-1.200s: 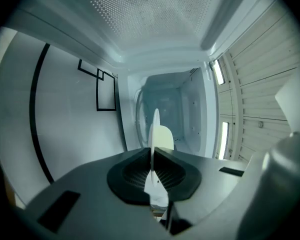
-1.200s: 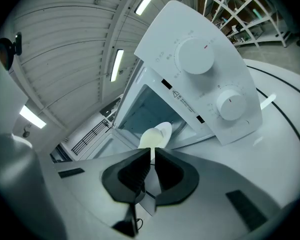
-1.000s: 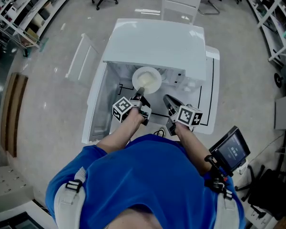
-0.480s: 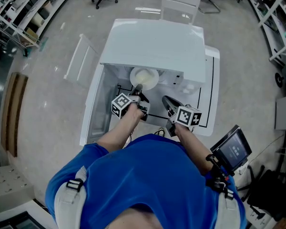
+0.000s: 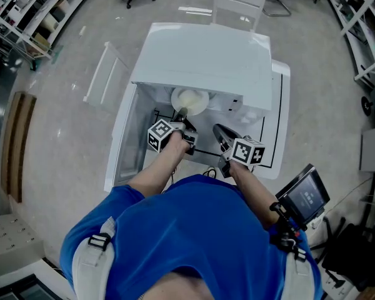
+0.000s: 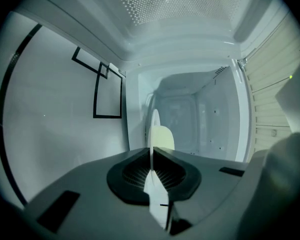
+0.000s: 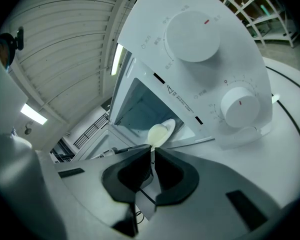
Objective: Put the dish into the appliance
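Left hand-held gripper [image 5: 182, 117] is clamped on the near rim of the dish [image 5: 189, 100]. In the left gripper view the jaws pinch the dish [image 6: 160, 136] edge-on, thin rim between the pads. Left hand-held gripper [image 6: 151, 159] points straight into the microwave cavity [image 6: 200, 109].

Dish sits at centre frame in the head view, at the mouth of the microwave [image 5: 206, 55], partly under its top edge. It is carried in the air; no view shows it resting on the cavity floor. Judgement: insert step underway, release not yet done.

Right hand-held gripper [image 5: 219, 130] is lower centre-right, just beside the left one, over the bench [image 5: 272, 136]. In the right gripper view its jaws are closed together with nothing between them [image 7: 152, 156]. The dish [image 7: 161, 132] shows beyond them, with the two knobs [image 7: 192, 29] at upper right.

Handling, as a guess:
- The dish is a small pale plate, stiff, light, probably ceramic or hard plastic.
- The surface looks smooth, so it is likely slippery in the pads.
- If ceramic it is breakable, so avoid knocking the cavity walls.
- A rim pinch is the only real hold. Held at one edge it can droop or rotate, so keep it level and lower it flat before opening.
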